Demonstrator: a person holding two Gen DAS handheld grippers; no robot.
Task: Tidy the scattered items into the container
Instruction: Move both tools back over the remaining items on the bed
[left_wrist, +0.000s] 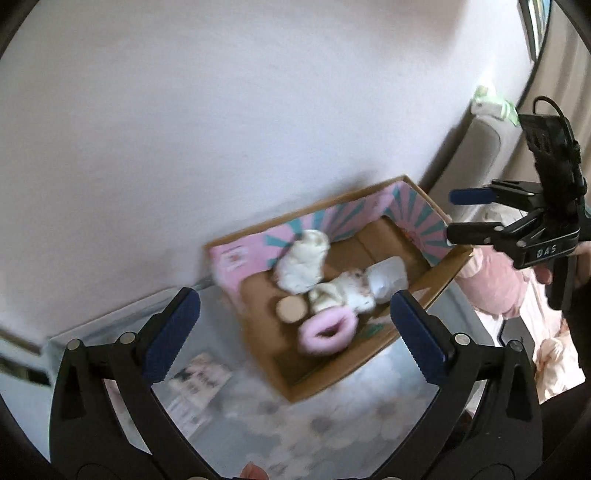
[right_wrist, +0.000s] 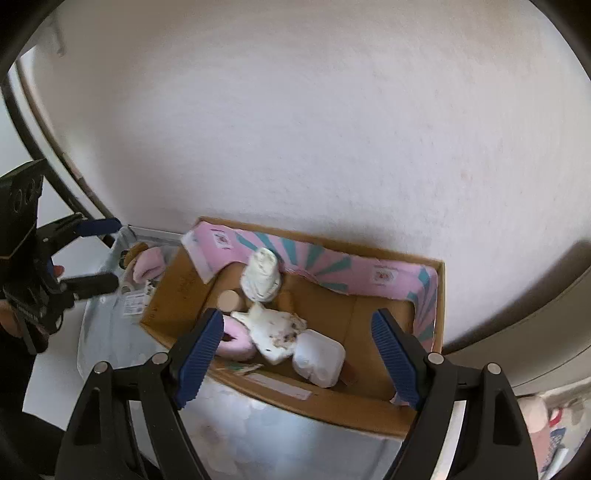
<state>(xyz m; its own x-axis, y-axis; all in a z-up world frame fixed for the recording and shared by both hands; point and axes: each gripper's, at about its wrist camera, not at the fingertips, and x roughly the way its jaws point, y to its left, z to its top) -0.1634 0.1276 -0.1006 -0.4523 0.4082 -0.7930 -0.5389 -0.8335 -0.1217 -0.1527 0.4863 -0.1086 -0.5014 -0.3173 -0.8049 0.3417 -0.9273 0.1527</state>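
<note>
— Cardboard box with a pink-and-teal lining (right_wrist: 437, 295): where is it placed?
— It is set on a pale flower-patterned desk (left_wrist: 332, 424), against a white wall (right_wrist: 314, 110). Inside are seen a white soft toy (right_wrist: 275, 328), a second cream plush piece (right_wrist: 260, 278), a fluffy pink ring (left_wrist: 327, 328), a round tan lid (left_wrist: 291, 309) and a white plastic-wrapped packet (right_wrist: 319, 358).

— How are the jaws held?
— The left gripper (left_wrist: 293, 334) is spread wide with nothing gripped or touched; the box is framed between its blue-padded fingers (left_wrist: 171, 334). The right gripper (right_wrist: 299, 360) is likewise released and empty, poised above the near edge of the box.

— What is shown by one view only?
— In the right wrist view a pink plush item (right_wrist: 147, 266) and a printed card (right_wrist: 135, 301) are seen left outside the box, on the desk at its left end. In the left wrist view a printed leaflet (left_wrist: 195, 387) lies on the desk near the box, and a pink-sleeved hand (left_wrist: 546, 273) is seen around the right gripper's black handle. Both views are angled downward.
</note>
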